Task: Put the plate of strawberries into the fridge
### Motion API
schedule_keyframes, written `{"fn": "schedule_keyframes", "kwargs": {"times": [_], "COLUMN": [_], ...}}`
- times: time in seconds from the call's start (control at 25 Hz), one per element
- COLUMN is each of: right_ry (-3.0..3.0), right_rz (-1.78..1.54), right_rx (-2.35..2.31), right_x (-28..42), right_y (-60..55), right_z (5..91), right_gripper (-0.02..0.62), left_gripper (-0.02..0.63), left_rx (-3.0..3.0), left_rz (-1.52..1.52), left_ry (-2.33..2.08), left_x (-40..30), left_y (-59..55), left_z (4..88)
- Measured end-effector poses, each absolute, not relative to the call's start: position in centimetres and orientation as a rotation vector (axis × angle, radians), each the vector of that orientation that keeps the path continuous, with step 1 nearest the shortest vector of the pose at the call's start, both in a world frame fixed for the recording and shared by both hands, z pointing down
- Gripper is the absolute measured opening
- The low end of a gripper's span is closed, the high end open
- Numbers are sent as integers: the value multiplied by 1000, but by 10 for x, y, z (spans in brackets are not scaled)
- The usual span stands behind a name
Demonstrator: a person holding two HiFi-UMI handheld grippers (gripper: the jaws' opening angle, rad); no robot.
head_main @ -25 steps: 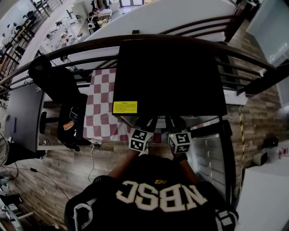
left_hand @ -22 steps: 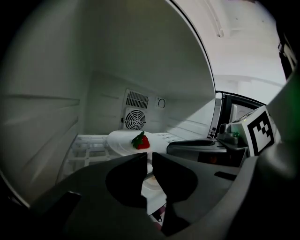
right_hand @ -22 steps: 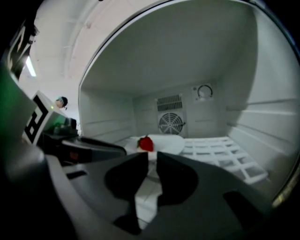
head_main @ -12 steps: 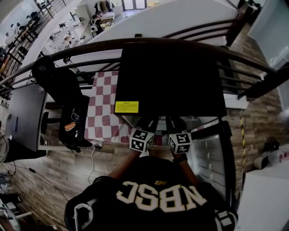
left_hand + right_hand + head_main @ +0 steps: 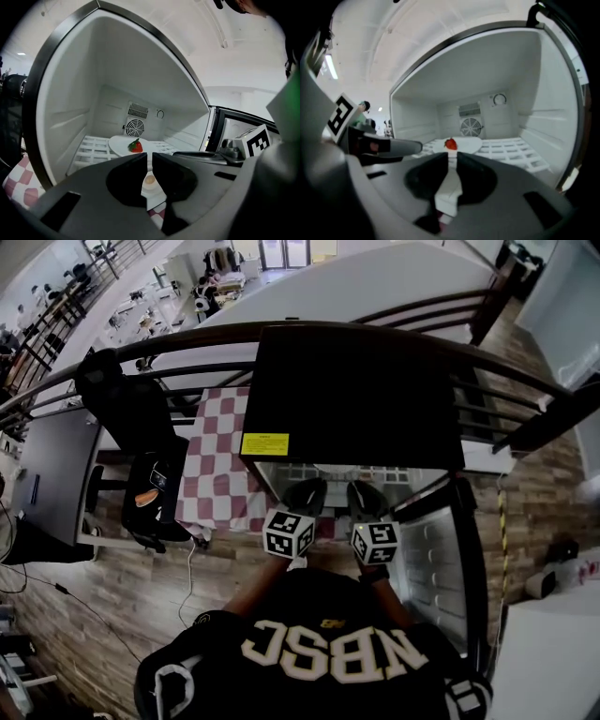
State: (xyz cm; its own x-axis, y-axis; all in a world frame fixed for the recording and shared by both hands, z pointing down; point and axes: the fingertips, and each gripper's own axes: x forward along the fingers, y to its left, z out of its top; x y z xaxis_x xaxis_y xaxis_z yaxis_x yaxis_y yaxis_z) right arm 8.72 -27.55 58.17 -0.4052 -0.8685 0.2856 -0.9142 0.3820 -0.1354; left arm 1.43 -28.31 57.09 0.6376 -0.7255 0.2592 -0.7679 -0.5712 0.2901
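Observation:
A white plate (image 5: 123, 144) with a red strawberry (image 5: 136, 146) rests on the white wire rack deep inside the open black fridge (image 5: 356, 399), in front of the fan grille. The right gripper view shows the same plate (image 5: 465, 145) and strawberry (image 5: 450, 144). My left gripper (image 5: 147, 158) hovers outside the fridge mouth, jaws a narrow slit apart with nothing between them. My right gripper (image 5: 452, 158) is beside it, equally narrow and empty. In the head view both grippers (image 5: 307, 487) (image 5: 362, 489) point into the fridge opening.
The fridge door (image 5: 436, 559) stands swung out at the right, its shelves facing me. A checkered tablecloth (image 5: 211, 465) and a black chair (image 5: 131, 427) are to the left of the fridge. A curved railing (image 5: 141, 348) runs behind it. Wooden floor lies below.
More of the lit fridge interior shows in the head view now. Both grippers sit slightly farther back from the opening. The jaws look unchanged.

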Motion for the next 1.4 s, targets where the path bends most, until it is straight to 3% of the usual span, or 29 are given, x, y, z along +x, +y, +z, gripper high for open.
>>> {"fn": "schedule_keyframes", "kwargs": {"times": [0.68,1.4], "right_ry": [-2593,-2574], "right_rz": [278,367], "right_rx": [1600,1592], "right_x": [93,107], "right_y": [-211,-158], "right_z": [530,551], "right_gripper": [28,27], "left_gripper": [20,20], "left_rx": [2521,2459], "left_rz": [-3,23], "left_ry": [-1422,-1344], "left_x": [-5,13], "left_y": [-213,-156], "left_z": [524,549]}}
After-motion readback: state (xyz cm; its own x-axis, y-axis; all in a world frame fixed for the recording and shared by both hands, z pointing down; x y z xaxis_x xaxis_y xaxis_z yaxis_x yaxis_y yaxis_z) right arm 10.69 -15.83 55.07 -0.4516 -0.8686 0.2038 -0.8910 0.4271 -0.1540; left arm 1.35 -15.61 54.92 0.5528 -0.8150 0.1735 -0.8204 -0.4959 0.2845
